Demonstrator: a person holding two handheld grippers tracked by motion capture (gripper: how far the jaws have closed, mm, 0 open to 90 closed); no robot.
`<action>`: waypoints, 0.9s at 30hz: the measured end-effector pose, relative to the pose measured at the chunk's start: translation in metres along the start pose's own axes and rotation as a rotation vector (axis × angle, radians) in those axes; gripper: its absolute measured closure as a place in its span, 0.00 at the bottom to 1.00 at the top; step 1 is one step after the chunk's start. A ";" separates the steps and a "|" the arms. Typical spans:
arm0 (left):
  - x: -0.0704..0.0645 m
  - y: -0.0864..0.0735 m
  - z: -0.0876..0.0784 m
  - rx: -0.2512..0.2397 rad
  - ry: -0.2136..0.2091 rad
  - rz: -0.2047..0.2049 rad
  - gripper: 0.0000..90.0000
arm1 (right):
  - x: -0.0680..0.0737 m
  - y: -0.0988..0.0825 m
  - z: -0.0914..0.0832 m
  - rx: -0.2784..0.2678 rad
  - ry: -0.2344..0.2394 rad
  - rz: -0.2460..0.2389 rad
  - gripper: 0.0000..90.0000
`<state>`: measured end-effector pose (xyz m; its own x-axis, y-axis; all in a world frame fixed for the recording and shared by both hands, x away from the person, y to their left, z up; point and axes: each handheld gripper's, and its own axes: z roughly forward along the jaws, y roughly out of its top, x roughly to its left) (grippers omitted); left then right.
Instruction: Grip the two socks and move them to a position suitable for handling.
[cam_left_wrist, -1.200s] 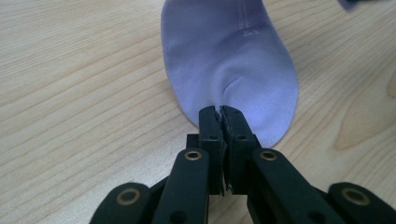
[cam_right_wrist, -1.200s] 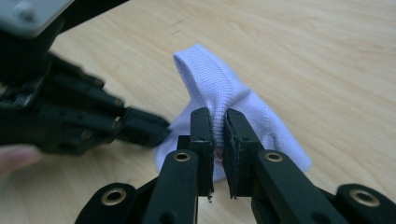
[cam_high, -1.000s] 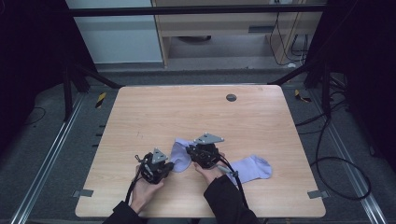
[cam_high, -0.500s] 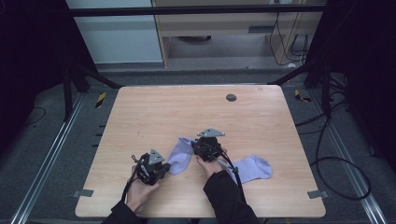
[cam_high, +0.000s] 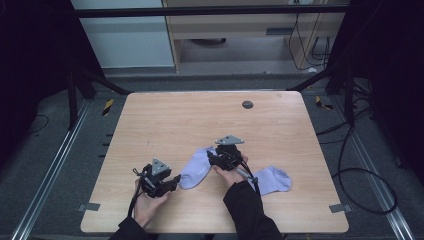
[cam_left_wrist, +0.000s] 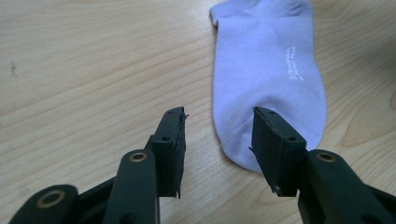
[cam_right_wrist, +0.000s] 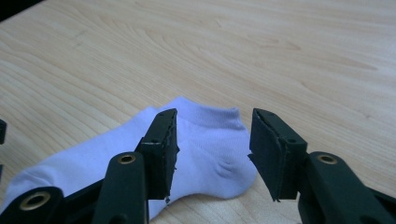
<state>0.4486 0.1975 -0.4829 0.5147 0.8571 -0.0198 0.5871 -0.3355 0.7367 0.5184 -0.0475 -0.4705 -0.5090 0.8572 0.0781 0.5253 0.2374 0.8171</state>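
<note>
Both grippers' jaws spread wide, the left gripper (cam_left_wrist: 217, 140) at the toe of 1 lilac ankle sock (cam_left_wrist: 268, 74), the right gripper (cam_right_wrist: 212, 144) over its heel; the thin knit may bunch or slide, not lift

A: In the high view we lose part of the first sock (cam_high: 196, 169) under the right gripper (cam_high: 218, 159).

B: And our right sleeve (cam_high: 248, 202) covers the second sock's (cam_high: 272, 179) near end. Its printed lettering we can't read.
</note>
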 end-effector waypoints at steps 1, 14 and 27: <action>-0.001 0.000 0.001 0.006 0.001 -0.004 0.59 | 0.000 -0.001 0.003 0.013 -0.004 -0.001 0.59; -0.009 -0.003 0.015 0.060 0.000 -0.008 0.78 | -0.010 -0.014 0.031 0.121 -0.068 -0.003 0.78; -0.007 0.005 0.009 0.032 0.008 -0.018 0.98 | -0.006 -0.008 0.014 0.097 -0.022 0.017 0.97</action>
<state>0.4532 0.1860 -0.4852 0.4993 0.8660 -0.0277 0.6158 -0.3322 0.7145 0.5264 -0.0482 -0.4853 -0.4849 0.8711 0.0776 0.5976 0.2653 0.7567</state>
